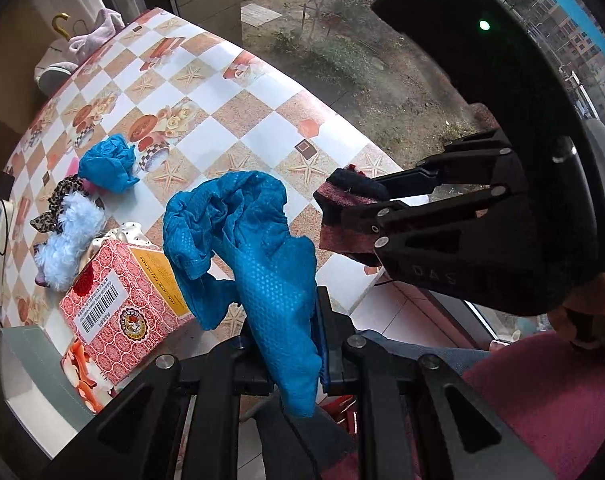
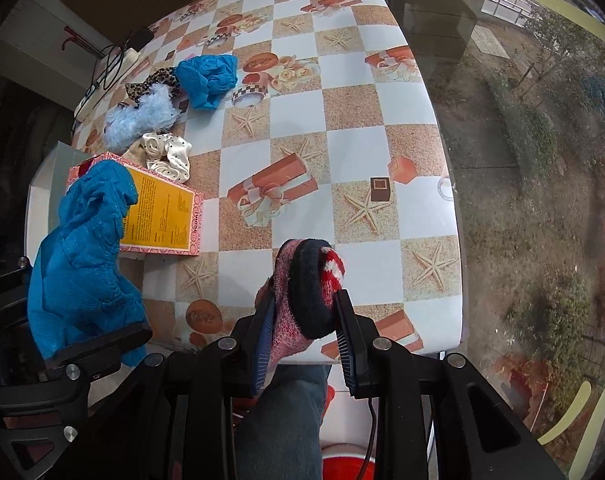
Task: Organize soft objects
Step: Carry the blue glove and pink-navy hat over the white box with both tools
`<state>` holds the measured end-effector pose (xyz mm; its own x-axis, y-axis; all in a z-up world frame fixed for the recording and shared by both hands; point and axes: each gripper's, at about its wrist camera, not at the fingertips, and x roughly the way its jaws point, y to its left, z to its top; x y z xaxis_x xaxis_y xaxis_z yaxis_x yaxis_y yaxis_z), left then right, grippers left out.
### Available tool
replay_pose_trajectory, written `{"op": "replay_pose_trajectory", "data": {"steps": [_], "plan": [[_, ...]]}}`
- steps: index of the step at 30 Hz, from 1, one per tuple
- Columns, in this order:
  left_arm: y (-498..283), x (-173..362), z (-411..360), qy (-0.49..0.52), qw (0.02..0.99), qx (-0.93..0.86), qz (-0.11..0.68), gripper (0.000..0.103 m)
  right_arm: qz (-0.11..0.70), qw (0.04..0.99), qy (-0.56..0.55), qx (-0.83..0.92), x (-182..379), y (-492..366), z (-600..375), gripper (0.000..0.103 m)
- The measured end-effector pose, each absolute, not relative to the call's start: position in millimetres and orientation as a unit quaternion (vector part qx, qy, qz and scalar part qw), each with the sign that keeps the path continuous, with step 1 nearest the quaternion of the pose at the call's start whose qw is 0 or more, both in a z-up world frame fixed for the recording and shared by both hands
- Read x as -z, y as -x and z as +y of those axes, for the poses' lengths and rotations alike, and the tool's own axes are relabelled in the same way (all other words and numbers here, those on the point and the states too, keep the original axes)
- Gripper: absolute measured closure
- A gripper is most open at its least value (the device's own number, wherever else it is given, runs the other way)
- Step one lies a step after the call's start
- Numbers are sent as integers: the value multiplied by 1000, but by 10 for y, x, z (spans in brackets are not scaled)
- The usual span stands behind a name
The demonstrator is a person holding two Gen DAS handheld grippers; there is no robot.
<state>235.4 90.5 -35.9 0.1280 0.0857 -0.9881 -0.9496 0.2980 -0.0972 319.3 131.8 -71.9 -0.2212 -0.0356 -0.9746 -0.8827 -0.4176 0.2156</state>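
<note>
Blue glove [image 1: 258,256] is dangling over the table's [image 1: 262,128] near edge, pinched tight in the left gripper [image 1: 302,364]. Right gripper [image 2: 304,320] is clamped on what's probably a rolled sock [image 2: 306,292], beside the red box [image 2: 162,208].

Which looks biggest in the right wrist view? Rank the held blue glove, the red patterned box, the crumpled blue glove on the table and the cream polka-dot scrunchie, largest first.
1. Held blue glove, though it hangs nearest the camera, which inflates it.
2. Red patterned box.
3. and 4. Crumpled blue glove and cream polka-dot scrunchie look about alike; no ranking.
</note>
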Motion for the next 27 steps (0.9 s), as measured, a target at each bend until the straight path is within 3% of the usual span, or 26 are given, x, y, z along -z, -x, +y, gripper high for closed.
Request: {"op": "replay_pose_trajectory", "data": {"steps": [16,27], "plan": [[-1699,220,358,442,556,-510,485,86,353,180,586,-707,660,-2500,901,72],[-748,2,-274,459,495,-594,437,86,256,52,604,-753,397,-1668,373,72]]}}
